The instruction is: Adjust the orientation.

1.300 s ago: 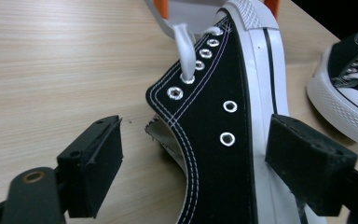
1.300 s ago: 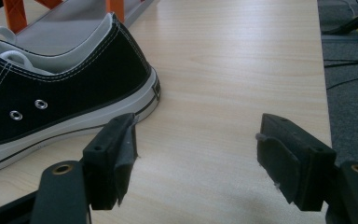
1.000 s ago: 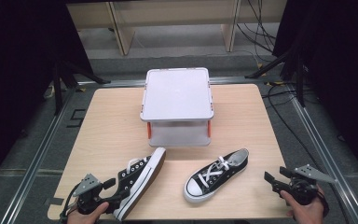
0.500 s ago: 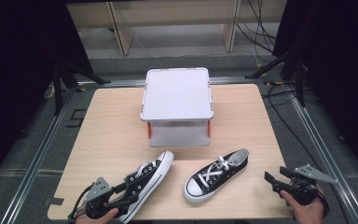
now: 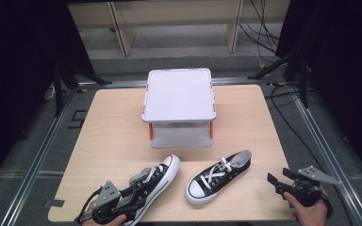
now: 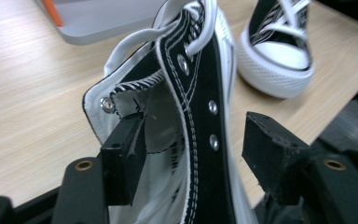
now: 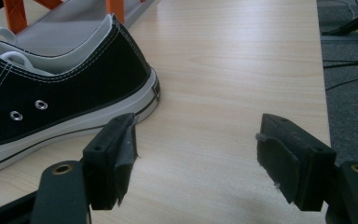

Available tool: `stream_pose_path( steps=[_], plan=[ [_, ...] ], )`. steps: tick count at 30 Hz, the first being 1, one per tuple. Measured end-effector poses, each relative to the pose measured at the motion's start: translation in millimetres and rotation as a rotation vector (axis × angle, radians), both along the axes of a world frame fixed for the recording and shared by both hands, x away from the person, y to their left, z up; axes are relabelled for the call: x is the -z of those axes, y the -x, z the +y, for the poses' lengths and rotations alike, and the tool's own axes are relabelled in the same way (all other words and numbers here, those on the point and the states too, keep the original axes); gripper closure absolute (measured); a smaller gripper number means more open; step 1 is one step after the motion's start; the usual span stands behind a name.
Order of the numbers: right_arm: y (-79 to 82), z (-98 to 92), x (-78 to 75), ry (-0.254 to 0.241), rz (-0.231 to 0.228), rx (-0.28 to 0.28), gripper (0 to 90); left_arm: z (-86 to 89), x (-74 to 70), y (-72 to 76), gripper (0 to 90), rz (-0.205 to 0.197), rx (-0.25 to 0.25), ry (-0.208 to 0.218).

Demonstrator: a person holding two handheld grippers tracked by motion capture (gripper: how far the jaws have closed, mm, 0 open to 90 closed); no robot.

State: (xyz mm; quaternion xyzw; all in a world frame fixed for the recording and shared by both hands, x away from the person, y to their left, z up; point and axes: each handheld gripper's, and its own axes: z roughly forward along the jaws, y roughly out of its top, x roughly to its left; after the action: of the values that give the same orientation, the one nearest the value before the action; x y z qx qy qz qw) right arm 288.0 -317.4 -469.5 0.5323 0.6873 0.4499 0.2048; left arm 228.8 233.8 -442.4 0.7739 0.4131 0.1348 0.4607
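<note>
A pale wood-grain worktop [image 5: 113, 136] with rounded corners carries a grey plastic storage box [image 5: 179, 94], square-lidded and smooth, with orange latches on its near side. In front of the box lie two black canvas low-top sneakers with white rubber soles, white laces and metal eyelets.

The left-hand black canvas sneaker [image 5: 153, 181] lies at an angle near the front edge, toe pointing toward the box. The left claw [image 6: 191, 154], in the left hand [image 5: 111, 219] at the bottom of the high view, is open about halfway and straddles this shoe's heel end. In the left gripper view one black foam-padded jaw sits inside the shoe opening against the white lining, just below an eyelet, and the other jaw stands outside the black stitched side panel with a clear gap, so the canvas wall lies between the jaws but is not pinched.

The right-hand black canvas sneaker [image 5: 219, 175] lies just beside the first, toe toward the front edge, heel toward the box. The right claw [image 7: 196, 149], held in the right hand [image 5: 308, 212] at the front right corner, is wide open and holds nothing; its jaws hover over bare worktop, with the sneaker's heel just beside one jaw.

Dark cables [image 5: 283, 101] trail across the grey floor to the right of the worktop.
</note>
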Motion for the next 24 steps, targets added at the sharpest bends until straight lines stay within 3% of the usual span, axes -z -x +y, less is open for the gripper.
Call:
stream_pose_path(
  steps=[1,2,5,6,7,9,13,16,17,18,21,22,23,24],
  plan=[
    [0.0,0.0,0.0,0.0,0.0,0.0,29.2,-3.3,-0.2,1.2,38.3,-0.007,0.005,-0.002],
    [0.0,-0.1,0.0,0.0,0.001,0.0,29.2,-4.1,-0.4,1.1,38.3,-0.015,0.012,-0.049],
    [0.2,0.2,-0.2,-0.001,0.0,0.0,29.2,-7.1,-1.0,1.9,37.0,-0.017,0.022,-0.077],
    [0.6,0.9,-0.2,-0.011,0.011,0.002,29.2,-8.8,-1.1,2.9,36.1,-0.013,0.02,-0.034],
    [0.6,0.7,-0.3,-0.01,0.009,0.002,29.2,-7.0,-2.0,2.6,35.9,-0.007,0.035,-0.036],
    [0.6,0.2,-0.4,-0.003,0.007,0.004,29.2,-7.8,-2.7,3.5,36.6,0.004,0.042,0.018],
    [0.4,0.6,-0.2,-0.01,0.009,0.002,29.2,-9.2,-4.0,4.1,36.6,0.019,0.07,0.051],
    [0.1,-0.2,0.1,0.0,0.001,0.0,29.2,-9.2,-8.5,3.7,33.7,0.048,0.095,0.183],
    [0.1,-0.2,0.1,0.0,0.001,0.0,29.2,-7.1,-10.9,2.5,32.3,0.027,0.09,0.135],
    [0.1,-0.2,0.1,0.001,-0.001,0.0,29.2,-7.0,-12.1,2.1,32.7,0.016,0.075,0.115],
    [0.2,-0.9,-0.1,0.005,0.002,0.0,29.2,-3.6,-11.3,-0.6,32.6,0.021,0.07,0.13],
    [-0.1,-0.6,0.3,0.0,0.0,0.002,29.2,-1.0,-11.4,-1.7,32.4,0.019,0.076,0.106],
    [0.2,-0.9,-0.1,0.004,0.003,0.0,29.2,-1.0,-12.1,-1.3,32.1,0.02,0.07,0.126],
    [0.1,-0.9,0.1,0.004,0.0,-0.002,29.2,0.8,-13.1,-1.8,32.0,0.013,0.065,0.118]
  ],
)
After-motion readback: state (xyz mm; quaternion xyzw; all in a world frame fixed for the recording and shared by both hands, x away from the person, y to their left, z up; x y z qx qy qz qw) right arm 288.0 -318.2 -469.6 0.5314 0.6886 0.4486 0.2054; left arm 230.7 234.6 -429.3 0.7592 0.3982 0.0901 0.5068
